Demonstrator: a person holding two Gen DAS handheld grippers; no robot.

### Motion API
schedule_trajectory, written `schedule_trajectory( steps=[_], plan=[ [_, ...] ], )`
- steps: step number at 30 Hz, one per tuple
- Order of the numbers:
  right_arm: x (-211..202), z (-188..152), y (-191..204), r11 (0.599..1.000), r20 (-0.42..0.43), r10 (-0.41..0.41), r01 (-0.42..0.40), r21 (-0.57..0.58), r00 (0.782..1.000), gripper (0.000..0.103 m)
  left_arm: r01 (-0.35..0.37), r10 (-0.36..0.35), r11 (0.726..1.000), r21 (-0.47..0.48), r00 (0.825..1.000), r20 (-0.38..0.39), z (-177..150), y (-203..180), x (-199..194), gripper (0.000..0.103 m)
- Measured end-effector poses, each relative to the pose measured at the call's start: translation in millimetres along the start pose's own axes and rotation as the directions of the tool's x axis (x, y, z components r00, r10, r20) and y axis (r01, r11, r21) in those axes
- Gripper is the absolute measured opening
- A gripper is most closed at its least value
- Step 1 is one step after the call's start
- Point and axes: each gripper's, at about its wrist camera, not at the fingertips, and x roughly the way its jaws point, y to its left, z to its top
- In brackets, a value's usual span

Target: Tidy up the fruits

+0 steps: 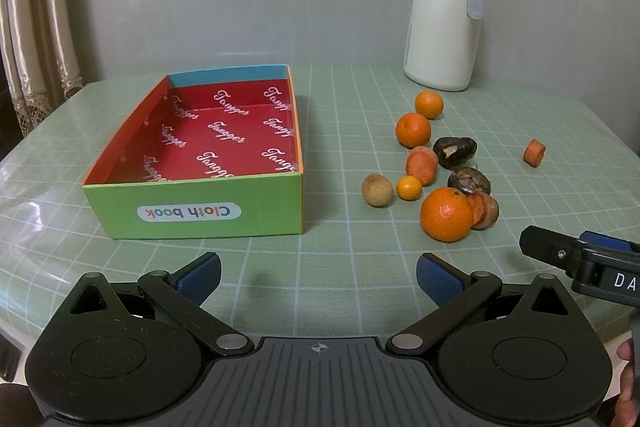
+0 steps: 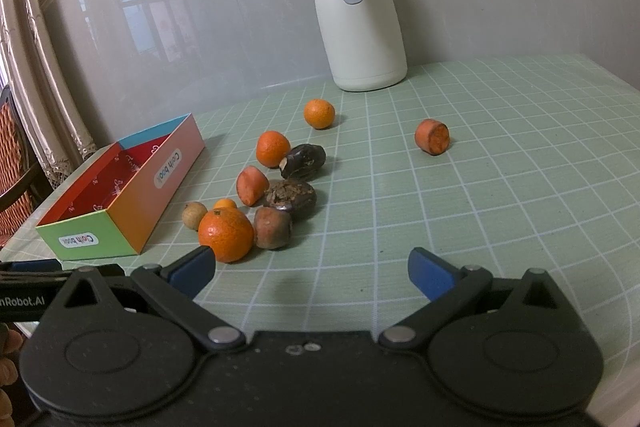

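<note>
Green checked cloth (image 1: 360,267) under both your tools, and nothing picked up. Your left gripper (image 1: 318,279) hangs wide apart and empty just short of the cardboard box (image 1: 196,211), whose red inside is bare. Your right gripper (image 2: 311,273) is spread wide too, with no load, the big orange (image 2: 226,235) just ahead of its left finger. The fruit pile sits right of the box: two smaller oranges (image 1: 413,130), dark brown lumps (image 1: 455,151), a carrot chunk (image 1: 421,165). One carrot piece (image 2: 432,137) lies well apart, near the white jug (image 2: 358,15).
</note>
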Motion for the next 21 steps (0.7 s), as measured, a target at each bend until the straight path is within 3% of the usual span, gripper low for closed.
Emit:
schedule_trajectory(
  steps=[21],
  plan=[
    [-5.7,2.3,-4.3,1.000,0.032,-0.006,0.005,0.027,0.999,0.103,-0.015,0.012,0.998,0.053,0.998,0.054,0.2,-4.5,-3.2,0.103]
  ],
)
